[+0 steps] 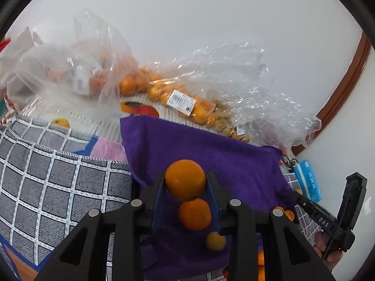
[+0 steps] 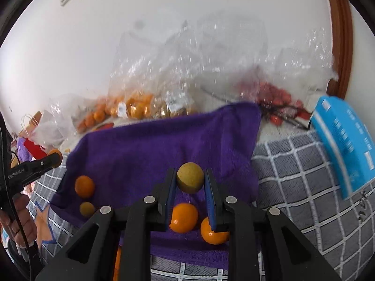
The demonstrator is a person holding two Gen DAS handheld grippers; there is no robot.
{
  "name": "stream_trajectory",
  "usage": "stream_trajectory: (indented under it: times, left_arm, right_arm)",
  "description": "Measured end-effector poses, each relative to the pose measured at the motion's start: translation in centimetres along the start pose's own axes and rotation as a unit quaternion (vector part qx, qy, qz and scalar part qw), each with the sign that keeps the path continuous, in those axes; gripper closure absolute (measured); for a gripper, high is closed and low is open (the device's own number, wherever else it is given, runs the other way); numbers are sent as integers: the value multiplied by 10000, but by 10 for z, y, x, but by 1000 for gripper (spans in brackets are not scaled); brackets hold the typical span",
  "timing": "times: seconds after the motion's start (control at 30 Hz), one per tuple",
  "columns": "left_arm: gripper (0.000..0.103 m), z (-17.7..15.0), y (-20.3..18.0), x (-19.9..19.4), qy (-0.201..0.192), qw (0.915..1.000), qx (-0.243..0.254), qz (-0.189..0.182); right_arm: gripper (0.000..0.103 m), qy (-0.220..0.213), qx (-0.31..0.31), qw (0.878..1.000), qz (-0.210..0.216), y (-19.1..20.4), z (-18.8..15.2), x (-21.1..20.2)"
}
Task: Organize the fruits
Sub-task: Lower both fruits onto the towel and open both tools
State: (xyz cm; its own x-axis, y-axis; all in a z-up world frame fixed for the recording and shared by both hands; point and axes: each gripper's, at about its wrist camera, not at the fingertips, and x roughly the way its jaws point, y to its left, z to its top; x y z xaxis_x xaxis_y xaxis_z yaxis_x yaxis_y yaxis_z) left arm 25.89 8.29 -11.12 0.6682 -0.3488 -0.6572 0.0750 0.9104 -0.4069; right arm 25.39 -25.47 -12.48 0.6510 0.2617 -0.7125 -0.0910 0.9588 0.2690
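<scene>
My left gripper [image 1: 185,175] is shut on a round orange [image 1: 185,180] and holds it above a purple towel [image 1: 211,147]. Under it on the towel lie another orange [image 1: 194,214] and a small yellow fruit [image 1: 215,241]. My right gripper [image 2: 190,172] is shut on a yellow-green round fruit [image 2: 189,178] over the same towel [image 2: 152,145]. Two oranges [image 2: 184,217] [image 2: 214,233] lie below it, one partly behind the right finger. An orange [image 2: 84,186] and a small greenish fruit [image 2: 87,208] sit at the towel's left.
Clear plastic bags of oranges [image 1: 182,100] and a second bag [image 1: 77,70] lie behind the towel by the wall, with red fruit [image 2: 276,98] in another bag. A blue box [image 2: 344,145] rests on the grey checked cloth [image 2: 293,175] at right. A hand [image 2: 21,220] grips the left tool.
</scene>
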Motion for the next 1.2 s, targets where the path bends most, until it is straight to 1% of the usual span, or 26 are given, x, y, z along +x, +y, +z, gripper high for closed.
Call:
stream_trajectory:
  times: [0.13, 0.2, 0.3, 0.37, 0.6, 0.7, 0.8, 0.9, 0.97, 1.1, 1.2]
  left_arm:
    - [70, -5, 0, 10, 72, 9999, 53, 48]
    - [70, -6, 1, 13, 81, 9999, 56, 90]
    - [70, -7, 6, 19, 168, 9998, -60, 104]
    - [70, -8, 8, 25, 233, 9996, -119, 114]
    - [70, -13, 9, 37, 420, 9987, -142, 264]
    - [70, -13, 7, 37, 417, 9986, -101, 300]
    - [70, -13, 7, 38, 421, 9987, -121, 253]
    - [70, -13, 7, 37, 410, 9988, -113, 260]
    - [70, -13, 8, 35, 397, 9988, -153, 224]
    - [69, -12, 6, 28, 295, 9994, -109, 163]
    - [69, -10, 5, 20, 197, 9997, -95, 134]
  right_arm:
    - [80, 202, -2, 9998, 13, -2, -8, 15]
    - [80, 255, 135, 9995, 123, -6, -10, 19]
    - [80, 354, 305, 9985, 282, -12, -12, 26]
    - [79, 373, 321, 9985, 250, -13, -14, 28]
    - [79, 287, 197, 9993, 141, -9, -15, 27]
    - [79, 257, 203, 9994, 104, -10, -15, 23]
    - [72, 161, 221, 9996, 42, -12, -15, 17]
    - [70, 124, 217, 9997, 41, -12, -14, 13]
    - [65, 61, 162, 9998, -43, -10, -15, 10]
    - [63, -126, 35, 9997, -226, -2, -15, 3]
    - [63, -165, 144, 9997, -144, -1, -14, -5]
